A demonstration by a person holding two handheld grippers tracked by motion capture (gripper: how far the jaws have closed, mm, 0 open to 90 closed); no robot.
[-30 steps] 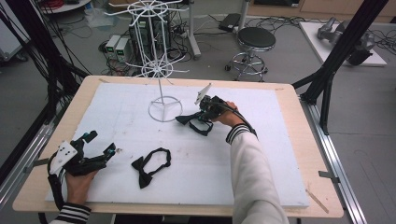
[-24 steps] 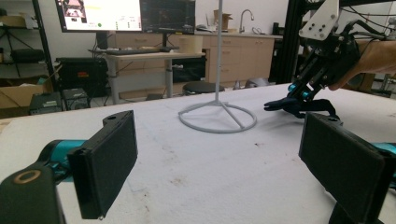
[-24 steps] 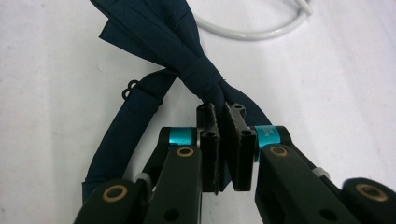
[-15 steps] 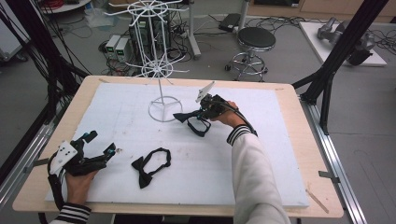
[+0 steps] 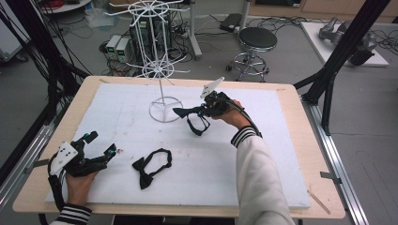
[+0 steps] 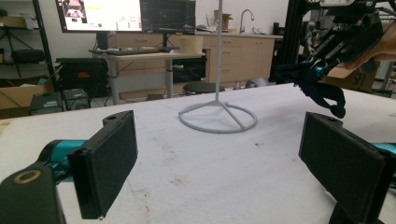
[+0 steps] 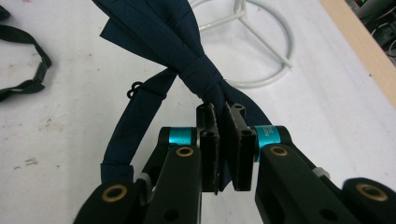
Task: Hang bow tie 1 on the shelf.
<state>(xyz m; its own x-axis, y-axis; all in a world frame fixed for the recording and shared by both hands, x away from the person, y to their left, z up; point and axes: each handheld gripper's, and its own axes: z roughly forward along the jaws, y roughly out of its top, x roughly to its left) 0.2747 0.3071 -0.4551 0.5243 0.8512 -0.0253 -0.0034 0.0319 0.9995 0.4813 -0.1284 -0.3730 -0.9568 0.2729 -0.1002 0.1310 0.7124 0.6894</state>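
Clearly the right tongs (image 7: 223, 140) are clamped on a dark blue bow tie (image 7: 177, 56) just behind its knot, holding it clear of the white mat (image 5: 263, 154) with its strap loop dangling, just beside the ring base of the white wire rack (image 5: 165, 108); the left tongs (image 6: 219, 158) rest low at the table's near left corner, jaws wide apart with nothing between them; a second black bow tie (image 5: 151, 165) lies flat on the mat between the two hands. By my reading the lift-and-carry step is in hand, and the next move calls for raising the tie to the rack's spokes and hooking its loop over one. Open mat lies all round; the rack's thin pole and spokes are the only near obstacles.
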